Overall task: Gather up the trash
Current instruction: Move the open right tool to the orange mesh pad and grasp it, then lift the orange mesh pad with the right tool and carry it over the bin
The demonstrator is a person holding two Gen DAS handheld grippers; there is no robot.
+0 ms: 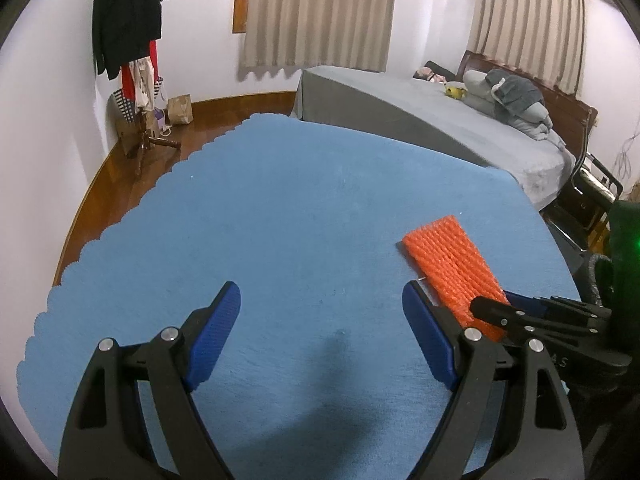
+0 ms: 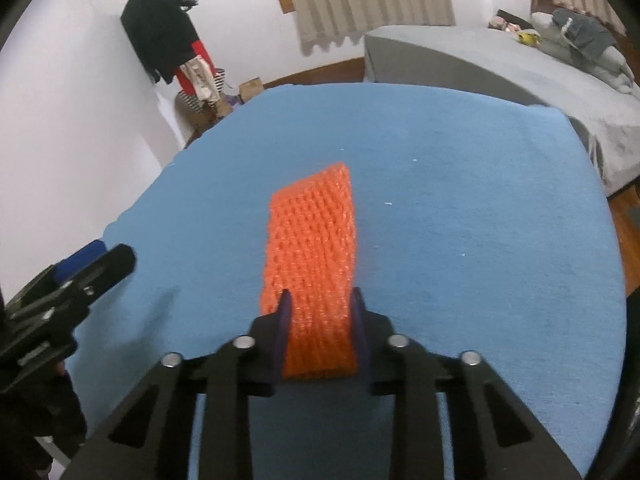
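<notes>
The left gripper hovers over a blue cloth, its blue pads wide apart with nothing between them. To its right an orange foam net lies on the cloth, its near end hidden behind the right gripper. Beyond stand a grey bed and curtains.

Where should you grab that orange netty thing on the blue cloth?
Grab the orange foam net at its near short end, coming from the near side along its length, one finger on each long edge. It lies flat, long and narrow, so only its width fits between the fingers. The right gripper is placed just like that, squeezing that end. The left gripper is open and empty.
</notes>
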